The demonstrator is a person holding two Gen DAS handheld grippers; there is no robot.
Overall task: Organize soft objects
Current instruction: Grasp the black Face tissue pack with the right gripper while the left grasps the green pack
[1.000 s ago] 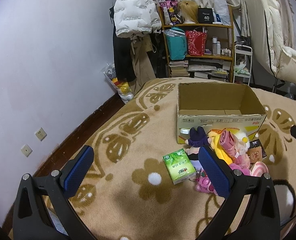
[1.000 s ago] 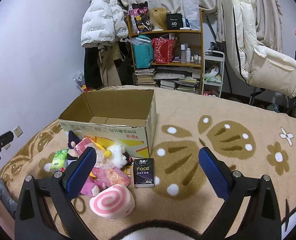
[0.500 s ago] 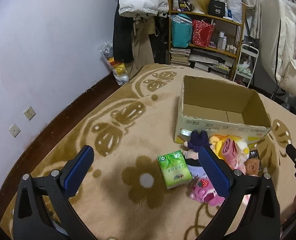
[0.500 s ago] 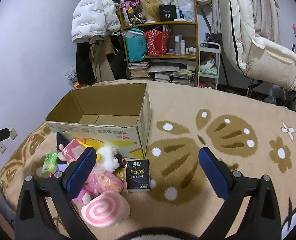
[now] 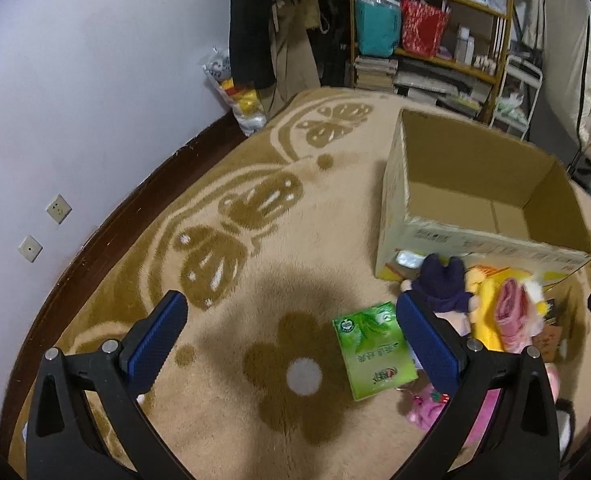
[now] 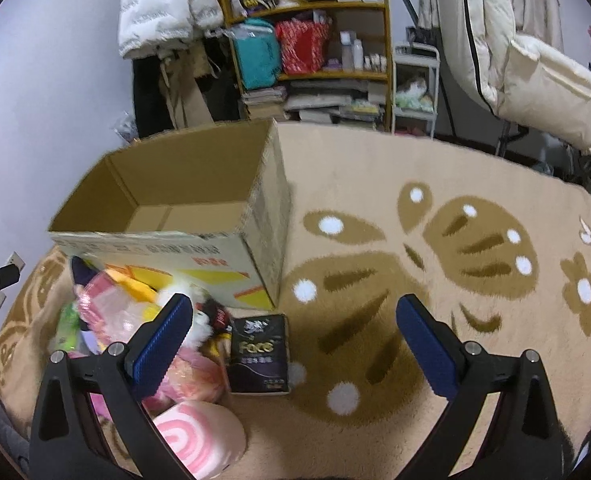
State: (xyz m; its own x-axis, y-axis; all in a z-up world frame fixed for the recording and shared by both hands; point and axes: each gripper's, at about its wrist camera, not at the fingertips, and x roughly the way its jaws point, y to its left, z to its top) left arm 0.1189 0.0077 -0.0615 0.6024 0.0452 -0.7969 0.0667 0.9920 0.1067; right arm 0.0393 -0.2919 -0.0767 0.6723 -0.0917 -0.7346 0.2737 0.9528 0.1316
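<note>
Toys and soft packs lie heaped on the tan, brown-patterned carpet [image 5: 255, 240] against the near wall of an open, empty brown cardboard box [image 5: 475, 216]. Nearest the left gripper [image 5: 291, 332] is a green tissue pack [image 5: 371, 344], flat on the carpet, its right edge partly hidden behind the gripper's right finger. Just beyond it sits a dark purple plush doll [image 5: 443, 284] touching the box wall, with a yellow plush [image 5: 485, 304] and a pink crinkled pack [image 5: 513, 308] beside it. Both blue-padded fingers of the left gripper stand wide apart, holding nothing, above bare carpet.

From the right wrist view, the right gripper [image 6: 293, 332] also has its fingers spread wide and empty. Its left finger covers part of the pile, where a white fluffy toy [image 6: 183, 284] shows. A black tissue pack marked "Face" [image 6: 260, 354] lies just in front of the box's corner, and a round pink-and-white swirl cushion [image 6: 199, 436] rests nearest the camera. Behind the box stand a cluttered wooden shelf [image 6: 315, 40], a hanging white puffer jacket [image 6: 163, 4] and a cream padded chair [image 6: 527, 68].
</note>
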